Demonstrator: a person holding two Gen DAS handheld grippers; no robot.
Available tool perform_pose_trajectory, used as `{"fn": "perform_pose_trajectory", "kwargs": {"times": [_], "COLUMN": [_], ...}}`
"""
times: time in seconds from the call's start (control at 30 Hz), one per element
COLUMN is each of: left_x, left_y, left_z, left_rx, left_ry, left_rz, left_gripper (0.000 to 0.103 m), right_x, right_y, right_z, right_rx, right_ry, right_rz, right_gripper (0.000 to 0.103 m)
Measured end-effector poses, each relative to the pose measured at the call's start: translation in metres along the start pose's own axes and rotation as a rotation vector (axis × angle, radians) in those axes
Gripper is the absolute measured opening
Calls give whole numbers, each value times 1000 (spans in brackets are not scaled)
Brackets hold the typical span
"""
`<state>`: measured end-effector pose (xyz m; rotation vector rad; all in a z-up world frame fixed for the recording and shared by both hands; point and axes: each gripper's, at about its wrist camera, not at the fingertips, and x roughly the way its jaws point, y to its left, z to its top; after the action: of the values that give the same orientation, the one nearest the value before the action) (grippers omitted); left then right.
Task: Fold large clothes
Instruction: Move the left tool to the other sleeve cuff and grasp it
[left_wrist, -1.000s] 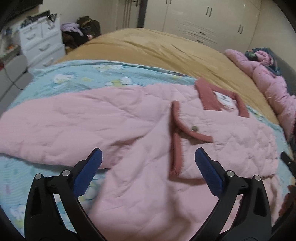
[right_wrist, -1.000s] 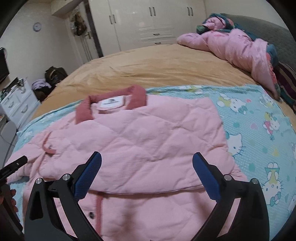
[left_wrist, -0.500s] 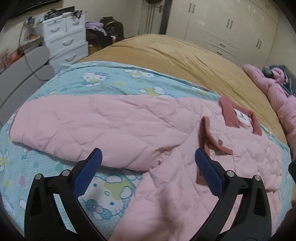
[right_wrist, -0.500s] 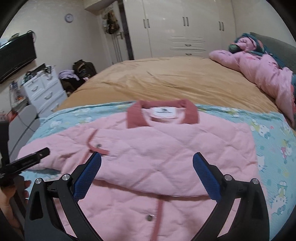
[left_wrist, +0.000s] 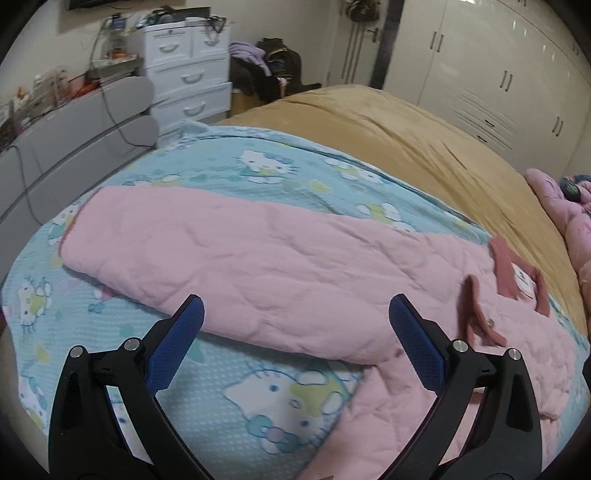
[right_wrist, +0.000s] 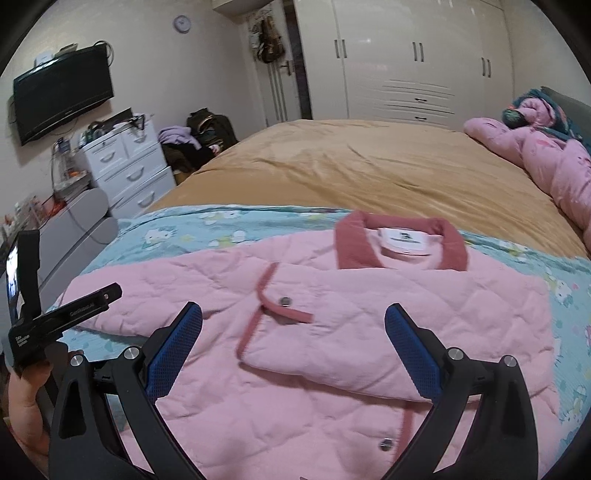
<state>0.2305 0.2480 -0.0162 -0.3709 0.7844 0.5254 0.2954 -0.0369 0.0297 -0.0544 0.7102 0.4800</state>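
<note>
left claw (left_wrist: 295, 332) jaws apart, empty, has swung toward the outstretched sleeve (left_wrist: 229, 251) just ahead | right claw (right_wrist: 291, 339) jaws apart, empty, over folded pink quilted jacket (right_wrist: 369, 314) on Hello Kitty sheet (left_wrist: 258, 398) | next fold likely that sleeve | beyond: tan blanket (right_wrist: 369, 173), pink duvet (right_wrist: 546, 158), nothing blocks.

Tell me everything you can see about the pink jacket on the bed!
The pink jacket is puffy and quilted, with stitched diamond shapes. Its collar and front edges are a darker rose colour, with a white label inside the neck and shiny round snaps. It lies flat on the blue cat-print blanket. One side is folded across its front, and one long sleeve stretches straight out sideways. Both grippers are open above it, and nothing grips it.
</note>
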Motion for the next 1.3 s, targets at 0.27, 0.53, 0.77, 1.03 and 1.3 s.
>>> {"fn": "perform_pose_trajectory", "kwargs": {"times": [0.27,0.53,0.77,1.03,1.3], "left_x": [7,21,42,77,95], "left_y": [33,84,111,146,168], "left_z": [5,6,2,-9,-6], "left_rx": [-71,-187,-269,-445,-567], "left_ry": [14,48,89,120,28], "left_rz": [33,83,94,61,55], "left_gripper": [94,94,94,94,94], "right_x": [16,37,56,66,67], "right_y": [46,87,117,118,87], "right_z": [1,-5,-13,-21,-31], "right_rx": [-100,-171,-224,-202,-144], "right_ry": [23,67,112,133,162], "right_rz": [54,107,137,146,120], "right_gripper": [99,99,99,99,99]}}
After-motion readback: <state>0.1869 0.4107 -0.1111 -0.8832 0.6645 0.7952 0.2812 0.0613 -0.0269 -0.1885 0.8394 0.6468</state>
